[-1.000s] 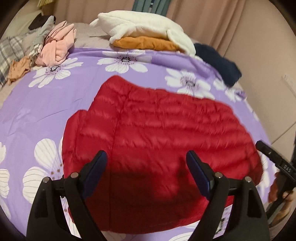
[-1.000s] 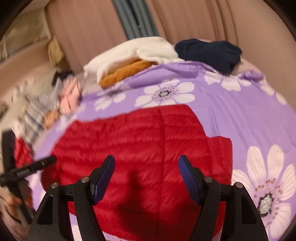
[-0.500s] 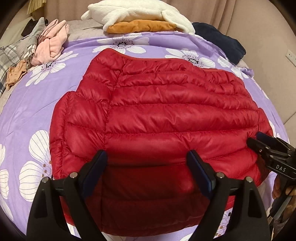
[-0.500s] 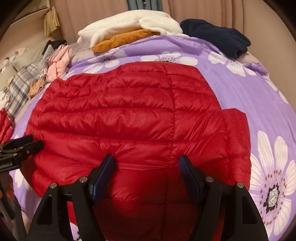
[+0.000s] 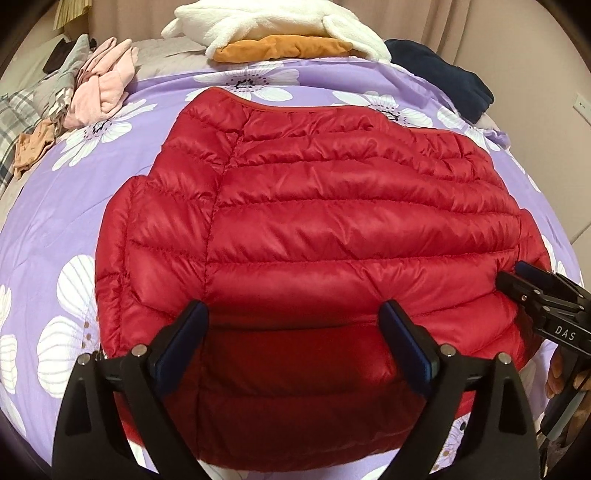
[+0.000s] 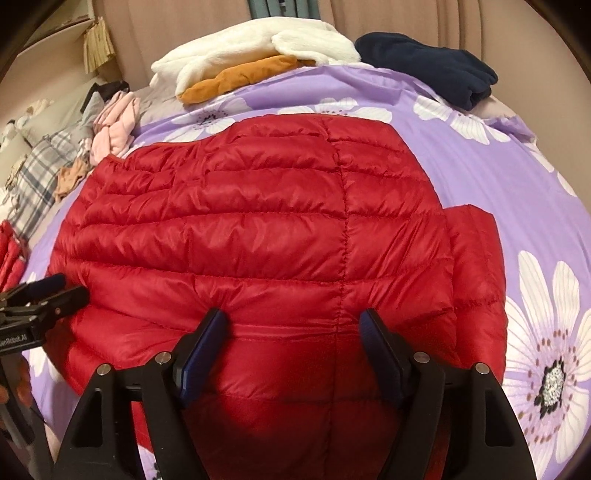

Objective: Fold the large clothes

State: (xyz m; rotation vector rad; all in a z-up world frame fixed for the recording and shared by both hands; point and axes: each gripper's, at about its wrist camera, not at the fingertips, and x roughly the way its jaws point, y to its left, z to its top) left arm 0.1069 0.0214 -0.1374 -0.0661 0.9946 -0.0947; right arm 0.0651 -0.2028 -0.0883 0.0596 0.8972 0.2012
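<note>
A red quilted puffer jacket [image 5: 314, 221] lies spread flat on a purple flowered bedsheet [image 5: 55, 206], with a sleeve folded in at each side. My left gripper [image 5: 291, 308] hovers over the jacket's near hem on its left part. Its jaws are opening, and only the jacket's surface shows between the fingers, ungripped. My right gripper [image 6: 293, 315] stands open over the near hem of the jacket [image 6: 258, 221] on its right part, pads apart from the fabric. Each gripper shows in the other's view: the right gripper [image 5: 532, 288] and the left gripper [image 6: 48, 291].
At the bed's far edge lie a white fleece on an orange garment [image 5: 277, 33], a navy garment [image 5: 443, 74], and at the far left a pink bundle [image 5: 103, 85] and plaid cloth [image 5: 14, 110]. Curtains and a wall stand behind. The bedsheet [image 6: 480, 166] extends right.
Both grippers have come down closer to the jacket's near hem, so it fills more of each view. The left jaws stand slightly wider. The jacket has not moved.
</note>
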